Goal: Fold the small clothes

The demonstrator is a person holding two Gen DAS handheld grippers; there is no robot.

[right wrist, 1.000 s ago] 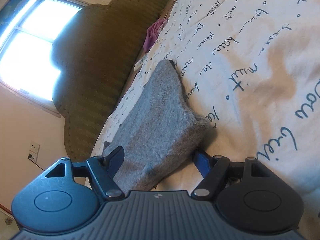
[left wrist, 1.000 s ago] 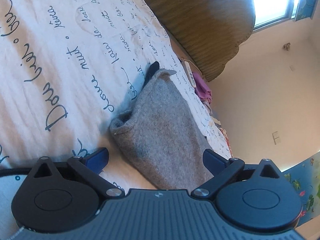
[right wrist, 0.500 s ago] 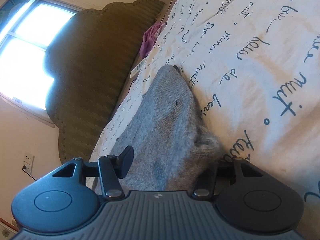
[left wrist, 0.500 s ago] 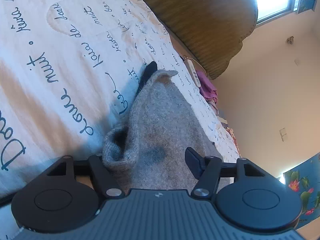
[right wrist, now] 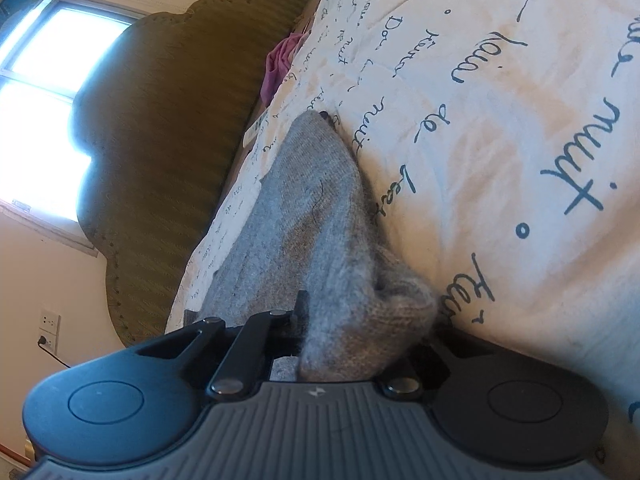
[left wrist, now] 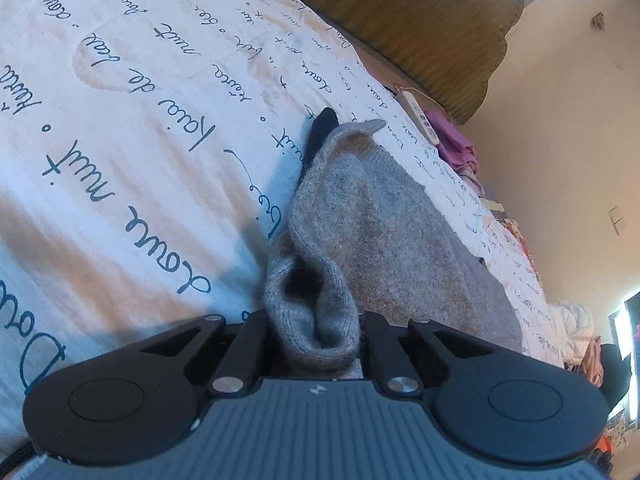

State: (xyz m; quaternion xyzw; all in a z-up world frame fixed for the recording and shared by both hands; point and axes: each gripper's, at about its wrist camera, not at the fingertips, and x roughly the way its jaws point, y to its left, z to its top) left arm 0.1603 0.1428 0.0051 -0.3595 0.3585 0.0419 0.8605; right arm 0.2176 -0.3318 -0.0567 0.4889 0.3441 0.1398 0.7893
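While both sets of jaws have just been closing, the left gripper (left wrist: 316, 332) now pinches one bunched near corner of the grey knitted woollen garment (left wrist: 384, 240), its two black fingers pressed tight against the fabric roll between them. The right gripper (right wrist: 352, 332) has likewise clamped on the other near corner of the same garment (right wrist: 316, 216), wool bulging over its fingers. That garment lies on the white bedspread printed with dark blue handwriting (left wrist: 132, 128), stretching away toward a far pointed corner, where a small dark cloth (left wrist: 322, 128) pokes out from beneath. Beyond stands an olive ribbed scalloped headboard (right wrist: 176, 152), with crumpled pink clothing (right wrist: 280, 64) near its base.
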